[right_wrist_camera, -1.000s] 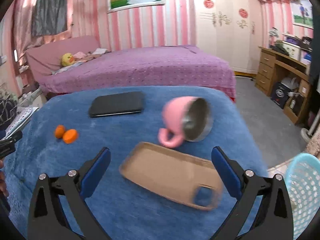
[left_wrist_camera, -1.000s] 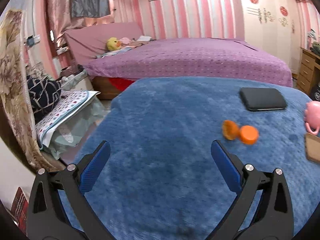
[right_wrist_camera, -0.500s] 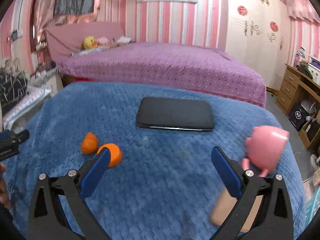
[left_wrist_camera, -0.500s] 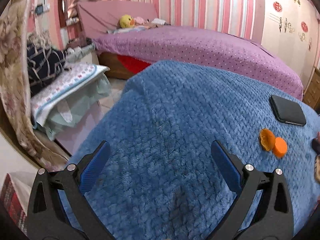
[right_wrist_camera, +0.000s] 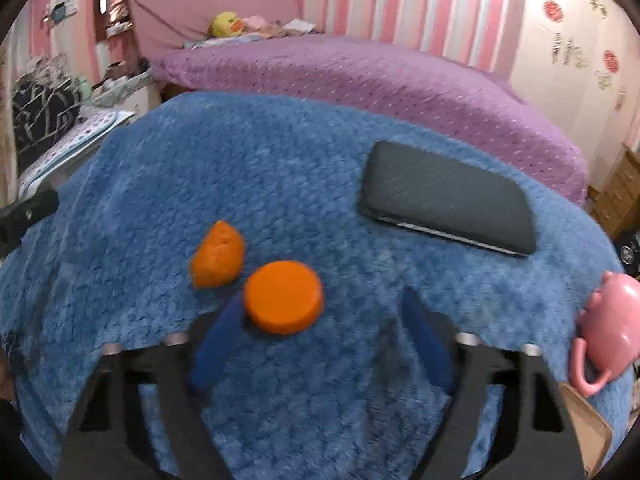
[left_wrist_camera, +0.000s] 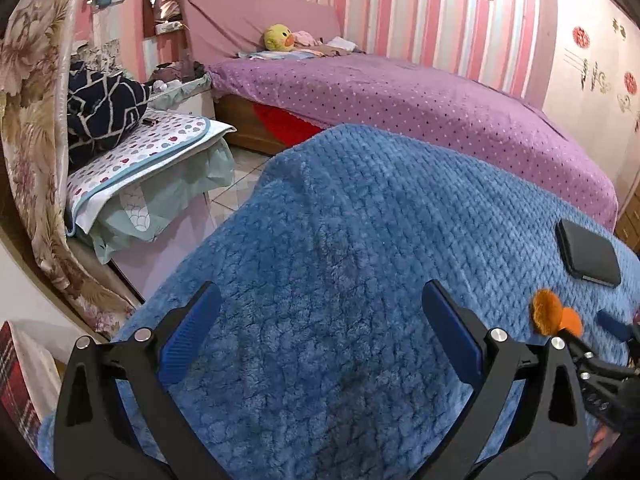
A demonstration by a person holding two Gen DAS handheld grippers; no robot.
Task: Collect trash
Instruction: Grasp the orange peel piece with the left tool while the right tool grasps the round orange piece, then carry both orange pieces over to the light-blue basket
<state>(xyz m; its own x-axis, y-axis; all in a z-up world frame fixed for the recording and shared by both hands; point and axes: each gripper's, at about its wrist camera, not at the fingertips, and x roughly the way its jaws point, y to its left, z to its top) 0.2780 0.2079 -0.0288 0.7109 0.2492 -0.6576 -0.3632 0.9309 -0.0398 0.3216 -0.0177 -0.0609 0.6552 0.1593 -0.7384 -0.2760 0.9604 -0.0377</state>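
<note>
Two orange peel pieces lie on the blue blanket: a round piece and a curled piece. My right gripper is open, low over the blanket, with the round piece just inside its left finger. In the left wrist view the peels sit at the far right, beside the right gripper's tip. My left gripper is open and empty over bare blanket, well left of the peels.
A black wallet lies behind the peels. A pink cup lies on its side at the right edge, above a brown cardboard piece. A purple bed stands behind; a cluttered side table is left of the blanket.
My right gripper swung left from the cardboard and cup and moved down onto the orange peels. My left gripper turned left, so the peels slid to its right edge.
</note>
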